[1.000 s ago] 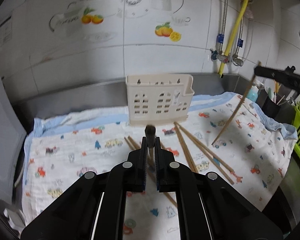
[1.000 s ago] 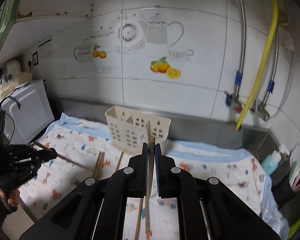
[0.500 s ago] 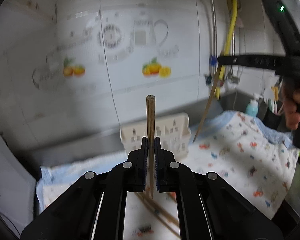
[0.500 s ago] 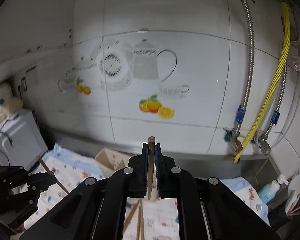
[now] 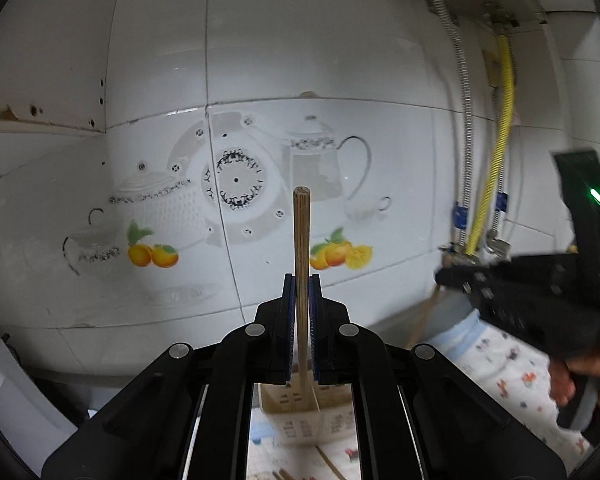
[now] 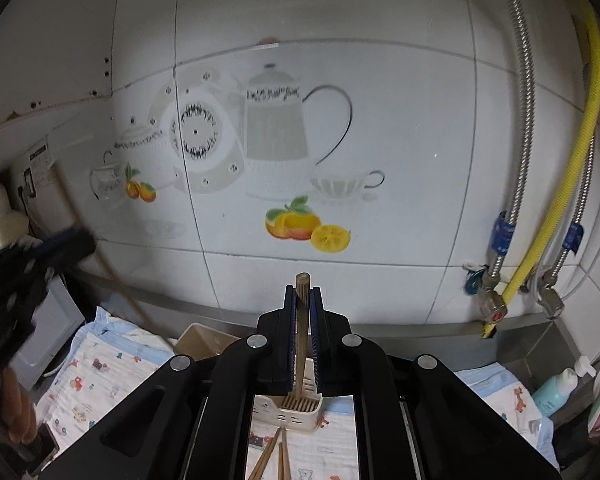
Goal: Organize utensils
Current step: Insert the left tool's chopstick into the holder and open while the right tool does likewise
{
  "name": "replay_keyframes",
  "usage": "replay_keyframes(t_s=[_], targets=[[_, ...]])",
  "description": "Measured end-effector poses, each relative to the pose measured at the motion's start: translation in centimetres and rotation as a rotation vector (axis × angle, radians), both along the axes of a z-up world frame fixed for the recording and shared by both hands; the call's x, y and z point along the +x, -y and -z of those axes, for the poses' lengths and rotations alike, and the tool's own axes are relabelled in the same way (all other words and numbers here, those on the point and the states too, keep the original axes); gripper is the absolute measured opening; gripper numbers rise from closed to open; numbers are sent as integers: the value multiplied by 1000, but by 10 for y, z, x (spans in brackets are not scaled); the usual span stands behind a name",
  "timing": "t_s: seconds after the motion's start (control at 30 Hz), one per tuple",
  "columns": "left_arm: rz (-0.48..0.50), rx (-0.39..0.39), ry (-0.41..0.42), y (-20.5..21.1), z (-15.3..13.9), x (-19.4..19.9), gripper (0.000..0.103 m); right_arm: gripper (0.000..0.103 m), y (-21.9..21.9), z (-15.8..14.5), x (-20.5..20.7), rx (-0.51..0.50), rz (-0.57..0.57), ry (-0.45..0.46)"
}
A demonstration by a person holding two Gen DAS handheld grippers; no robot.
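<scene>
Both grippers have risen, jaws of each clamping 1 chopstick (image 5: pixel 301 248) upright above the holder (image 6: pixel 300 412)

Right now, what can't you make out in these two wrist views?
- Utensil holder: both views, mostly hidden behind gripper bodies.
- Loose chopsticks on the cloth: cut off by the bottom edge.
- Left gripper in the right wrist view: motion-blurred.
- Each held chopstick's lower end: hidden.

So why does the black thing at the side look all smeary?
Left wrist view: the other tongs at the right edge are motion-smeared, while the chopstick in front is sharp. Right wrist view: the tongs at the left edge blur too; the wall tiles bulge from fisheye distortion.
</scene>
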State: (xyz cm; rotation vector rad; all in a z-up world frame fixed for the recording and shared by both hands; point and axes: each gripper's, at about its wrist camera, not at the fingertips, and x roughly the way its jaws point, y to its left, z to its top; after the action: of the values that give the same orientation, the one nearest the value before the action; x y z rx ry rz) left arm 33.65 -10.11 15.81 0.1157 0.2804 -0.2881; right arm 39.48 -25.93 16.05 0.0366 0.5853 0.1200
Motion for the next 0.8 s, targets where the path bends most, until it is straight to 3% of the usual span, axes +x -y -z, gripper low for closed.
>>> replay_keyframes(t_s=[0.4,0.8], targets=[[-56,-32,-125,-10,57,56,5,7,-1,30,12,-17,-19,-44],[-47,-46,-210,-16,87,63,7,8,11,43,11,0,-3,-72]])
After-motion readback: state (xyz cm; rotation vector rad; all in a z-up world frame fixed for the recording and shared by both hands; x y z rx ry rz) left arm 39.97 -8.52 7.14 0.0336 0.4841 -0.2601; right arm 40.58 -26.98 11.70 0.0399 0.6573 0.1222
